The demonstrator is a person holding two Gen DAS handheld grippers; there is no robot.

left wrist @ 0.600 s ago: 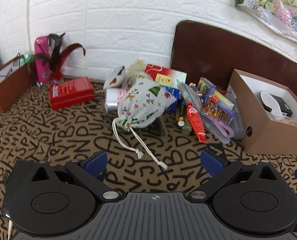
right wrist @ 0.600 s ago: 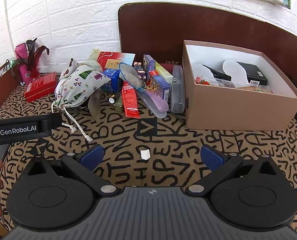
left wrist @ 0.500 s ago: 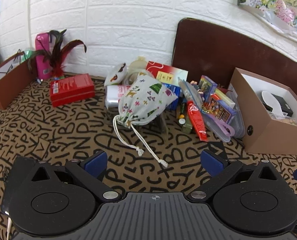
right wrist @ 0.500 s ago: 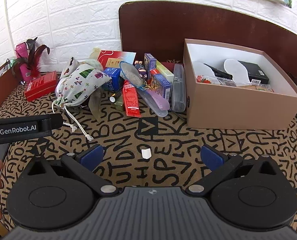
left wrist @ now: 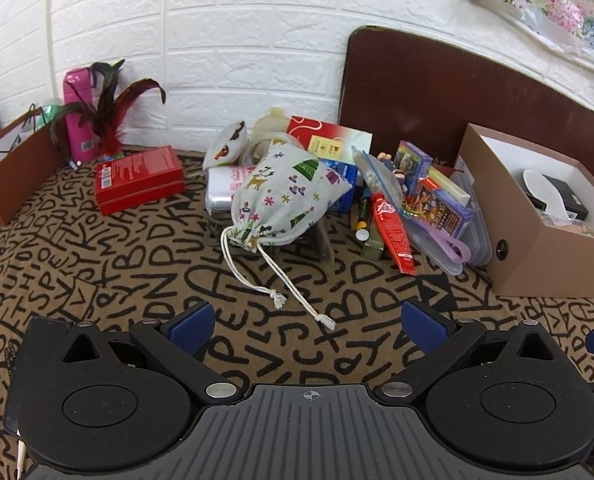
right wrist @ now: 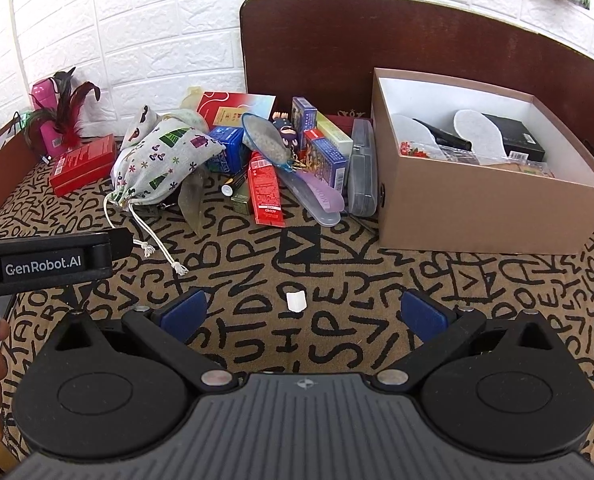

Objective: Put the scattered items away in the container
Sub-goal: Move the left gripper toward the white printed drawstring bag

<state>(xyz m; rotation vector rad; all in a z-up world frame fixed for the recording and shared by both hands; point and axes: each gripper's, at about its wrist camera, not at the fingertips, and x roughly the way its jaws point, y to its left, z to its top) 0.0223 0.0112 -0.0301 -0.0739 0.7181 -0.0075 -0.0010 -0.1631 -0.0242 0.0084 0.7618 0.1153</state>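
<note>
On the tabletop, we are finding both tools empty with jaws spread: the left tool is facing the bag, the right tool is hovering above a white scrap. The pile is lying between bag and box, touching the box's left wall. The box is already holding several things.

Risks we are judging:
- the drawstring is trailing loose and could snag a finger;
- lifting the bag could topple what it is leaning on;
- the two tools, near each other, could collide.

Open room is lying in front of the pile; the headboard is closing off the rear.
</note>
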